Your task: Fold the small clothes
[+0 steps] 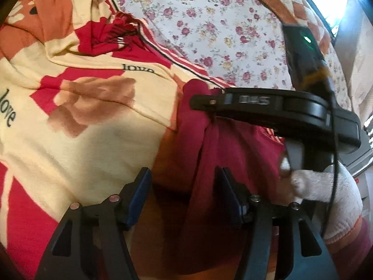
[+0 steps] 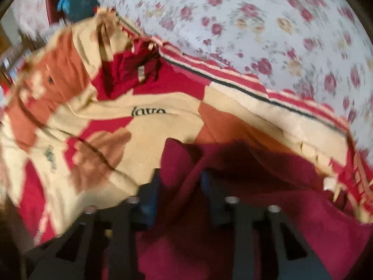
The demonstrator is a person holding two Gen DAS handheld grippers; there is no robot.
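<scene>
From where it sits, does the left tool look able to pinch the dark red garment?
Probably yes. The left tool stands open right over a fold of the dark red garment, with nothing between them. The right tool grips the same cloth farther along, clear of the left tool's path.

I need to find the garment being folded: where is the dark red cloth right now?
The dark red cloth lies low and centre-right in both views, on the cream-and-red blanket, with the right tongs pinching a fold.
</scene>
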